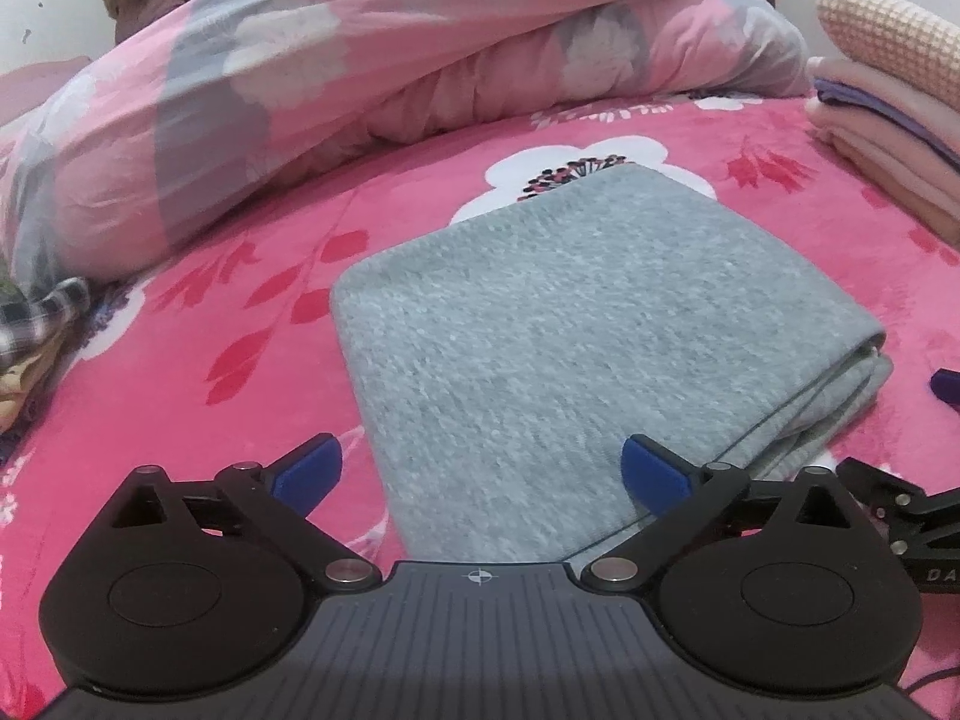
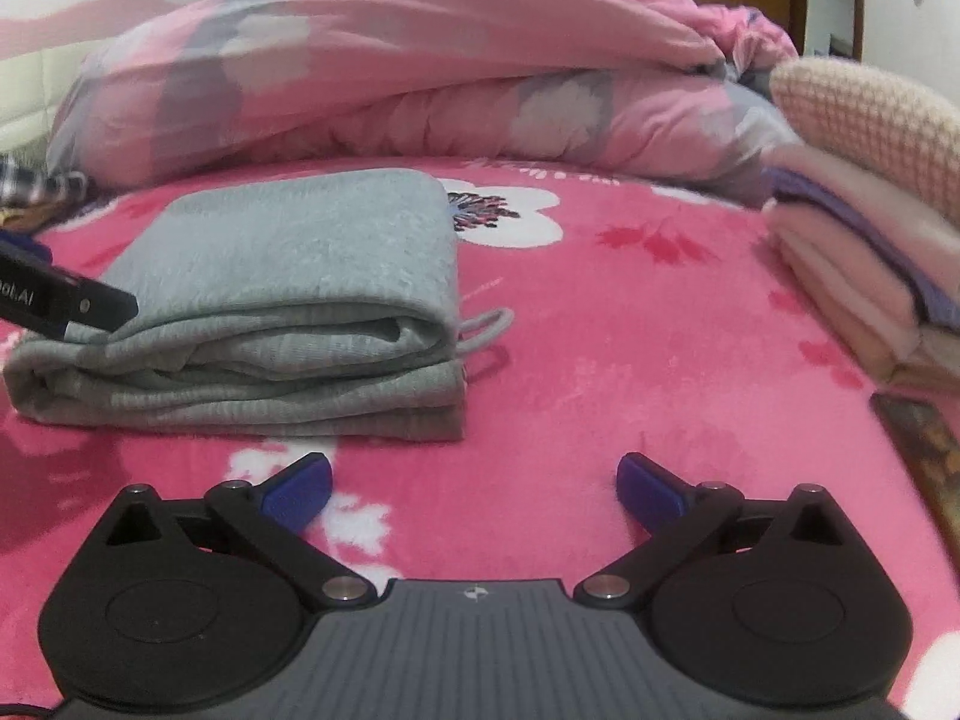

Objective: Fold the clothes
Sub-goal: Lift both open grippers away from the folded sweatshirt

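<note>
A bed in pink florals, with me working both tools from afar: at far left a checked cloth (image 1: 45, 312) lies bunched against the quilt (image 1: 372, 60), which is heaped along the back of the blanket (image 1: 180, 360) covering the bed. My left gripper (image 1: 482, 471) stands with its jaws spread wide and nothing between the pads, poised just over the near edge of the grey garment (image 1: 558, 324), which lies folded into a thick rectangle in the middle of the blanket. From the right wrist view the same garment (image 2: 288, 300) shows several stacked layers along its open edge and a loop of cord (image 2: 486, 327) trailing from one corner. I judge it soft, light and limp, a fleecy knit that will sag and slide apart if lifted by the top layer alone, so the hold to take is across the whole stack at a folded corner, pads pinching every layer at once. My right gripper (image 2: 474, 483) is likewise fully parted and empty, hanging over bare blanket just beside the garment. At far right sits a pile (image 2: 870, 252) of folded pinks with a purple piece between them; a dark flat object beyond it is too clipped to identify.
</note>
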Demonstrator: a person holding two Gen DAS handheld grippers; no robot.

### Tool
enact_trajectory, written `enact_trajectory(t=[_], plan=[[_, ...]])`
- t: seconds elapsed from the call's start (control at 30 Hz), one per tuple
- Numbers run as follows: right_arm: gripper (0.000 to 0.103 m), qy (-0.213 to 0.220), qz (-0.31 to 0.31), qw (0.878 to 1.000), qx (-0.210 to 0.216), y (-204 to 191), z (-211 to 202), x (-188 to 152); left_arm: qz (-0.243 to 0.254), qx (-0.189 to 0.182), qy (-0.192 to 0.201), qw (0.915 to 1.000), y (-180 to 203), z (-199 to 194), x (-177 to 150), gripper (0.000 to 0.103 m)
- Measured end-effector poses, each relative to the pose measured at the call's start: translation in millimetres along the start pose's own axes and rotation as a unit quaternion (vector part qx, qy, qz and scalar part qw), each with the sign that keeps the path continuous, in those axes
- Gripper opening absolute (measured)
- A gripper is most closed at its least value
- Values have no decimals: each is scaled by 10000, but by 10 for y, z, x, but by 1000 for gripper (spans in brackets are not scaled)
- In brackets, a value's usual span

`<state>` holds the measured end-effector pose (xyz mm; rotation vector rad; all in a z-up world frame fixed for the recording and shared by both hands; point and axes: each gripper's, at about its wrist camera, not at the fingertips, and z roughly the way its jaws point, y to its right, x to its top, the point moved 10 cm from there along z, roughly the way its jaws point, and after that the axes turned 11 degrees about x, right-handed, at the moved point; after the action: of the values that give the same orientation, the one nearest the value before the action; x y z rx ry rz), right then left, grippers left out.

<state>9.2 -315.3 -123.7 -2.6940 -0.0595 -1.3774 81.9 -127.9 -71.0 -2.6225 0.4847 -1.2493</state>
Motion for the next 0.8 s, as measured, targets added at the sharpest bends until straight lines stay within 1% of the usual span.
enact_trajectory(t=[0.13, 0.47, 0.8], plan=[[103, 48, 118, 9999, 99, 14, -3, -22, 25, 145, 31, 9999, 7, -19, -6, 103], [103, 163, 179, 9996, 141, 33, -2, -24, 4, 344, -50, 9994, 10, -35, -6, 103], [103, 293, 272, 9990, 218, 41, -34, -34, 1, 380, -67, 9993, 14, -37, -22, 103]])
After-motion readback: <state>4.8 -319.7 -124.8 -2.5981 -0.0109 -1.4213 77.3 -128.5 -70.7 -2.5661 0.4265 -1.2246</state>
